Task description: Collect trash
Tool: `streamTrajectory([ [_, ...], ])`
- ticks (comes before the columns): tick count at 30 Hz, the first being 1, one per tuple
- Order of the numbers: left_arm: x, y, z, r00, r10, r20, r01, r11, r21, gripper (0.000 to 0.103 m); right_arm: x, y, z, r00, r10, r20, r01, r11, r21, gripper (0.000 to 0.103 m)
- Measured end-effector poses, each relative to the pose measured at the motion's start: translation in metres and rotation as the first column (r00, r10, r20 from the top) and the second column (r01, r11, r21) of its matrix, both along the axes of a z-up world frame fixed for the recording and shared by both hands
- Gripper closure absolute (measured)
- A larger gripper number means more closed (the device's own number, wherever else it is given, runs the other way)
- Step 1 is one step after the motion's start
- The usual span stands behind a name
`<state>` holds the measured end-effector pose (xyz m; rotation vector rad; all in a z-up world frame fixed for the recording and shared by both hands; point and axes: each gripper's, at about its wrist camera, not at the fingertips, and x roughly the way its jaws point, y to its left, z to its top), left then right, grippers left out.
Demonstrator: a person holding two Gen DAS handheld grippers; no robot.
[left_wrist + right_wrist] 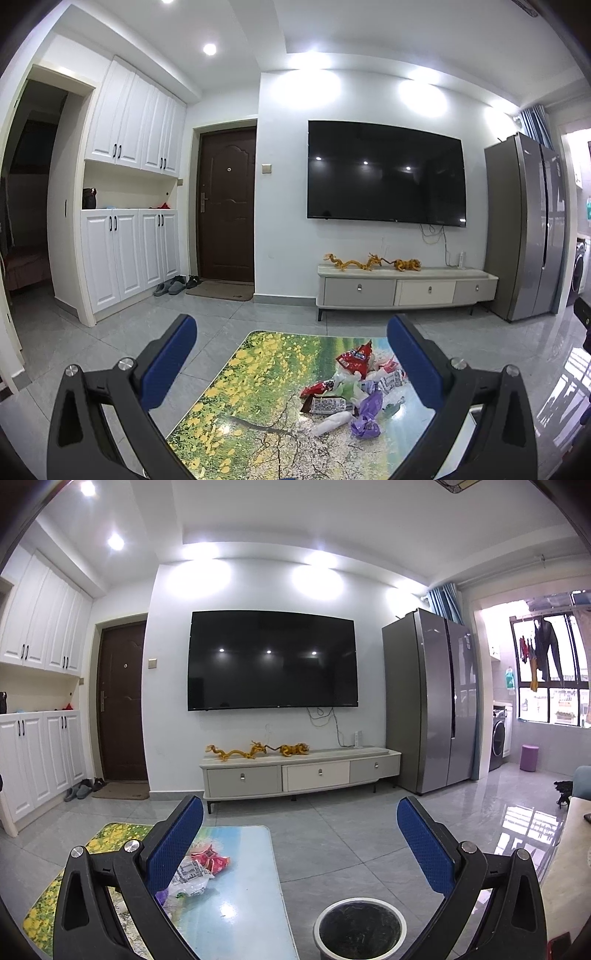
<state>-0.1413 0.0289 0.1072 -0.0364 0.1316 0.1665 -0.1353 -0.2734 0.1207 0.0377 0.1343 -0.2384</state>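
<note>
Judging by the pile of wrappers (347, 391) heaped at lower centre of the left view on the low table (236, 398), the collecting looks barely begun. The bin (359, 928) at the bottom of the right view shows only a dark inside, with no trash that I can make out. The left gripper (291, 362) and the right gripper (301, 842) both hang spread wide and hold nothing, so every piece is left to move.

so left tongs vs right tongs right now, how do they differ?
The left tongs hang over the table with the wrapper pile between their fingers; the right tongs frame bare floor and the round bin, with the pile off to their left. The left tongs point squarely at the table; the right tongs sit past its right edge. Both are open and hold nothing.
</note>
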Motion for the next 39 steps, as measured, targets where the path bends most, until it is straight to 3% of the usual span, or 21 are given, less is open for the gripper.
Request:
streamTrajectory([
  [5, -0.002, 0.008, 0.001, 0.999, 0.024, 0.033, -0.023, 0.999, -0.033, 0.0, -0.003, 0.003, 0.0, 1.0, -0.006, 0.018, 0.006, 1.0, -0.018, 0.0],
  [12, 0.021, 0.012, -0.01, 1.0, 0.006, -0.026, -0.007, 1.0, -0.027, 0.0, 0.006, 0.001, -0.003, 0.999, 0.047, 0.019, -0.047, 0.999, -0.01, 0.0],
  [17, 0.049, 0.021, -0.026, 0.995, 0.009, -0.103, -0.012, 1.0, -0.028, 0.0, 0.035, -0.005, -0.022, 0.992, 0.084, -0.098, -0.082, 0.996, 0.024, 0.0],
  [21, 0.079, 0.026, -0.053, 0.977, -0.055, -0.206, 0.05, 0.998, -0.031, 0.0, 0.069, -0.003, -0.054, 0.955, 0.191, -0.226, -0.176, 0.981, 0.085, 0.0],
  [23, 0.094, 0.026, -0.069, 0.957, -0.116, -0.264, 0.11, 0.993, -0.037, 0.0, 0.085, 0.001, -0.069, 0.925, 0.258, -0.278, -0.233, 0.965, 0.12, 0.0],
  [25, 0.114, 0.024, -0.09, 0.922, -0.181, -0.342, 0.176, 0.983, -0.045, 0.0, 0.103, 0.007, -0.086, 0.873, 0.358, -0.333, -0.314, 0.932, 0.179, 0.001],
  [26, 0.125, 0.023, -0.103, 0.897, -0.218, -0.385, 0.214, 0.975, -0.054, 0.001, 0.115, 0.013, -0.097, 0.831, 0.423, -0.361, -0.362, 0.904, 0.227, 0.002],
  [29, 0.151, 0.016, -0.134, 0.83, -0.294, -0.474, 0.295, 0.953, -0.075, 0.007, 0.14, 0.021, -0.121, 0.748, 0.512, -0.422, -0.418, 0.858, 0.299, 0.015],
  [31, 0.168, 0.013, -0.155, 0.779, -0.342, -0.525, 0.343, 0.934, -0.099, 0.008, 0.151, 0.025, -0.132, 0.708, 0.547, -0.446, -0.437, 0.836, 0.331, 0.022],
  [35, 0.196, 0.004, -0.186, 0.701, -0.408, -0.585, 0.414, 0.901, -0.131, 0.012, 0.175, 0.045, -0.157, 0.61, 0.62, -0.494, -0.486, 0.785, 0.385, 0.025],
  [39, 0.219, -0.003, -0.208, 0.645, -0.435, -0.629, 0.452, 0.88, -0.145, 0.023, 0.194, 0.064, -0.173, 0.531, 0.67, -0.518, -0.52, 0.741, 0.426, 0.029],
])
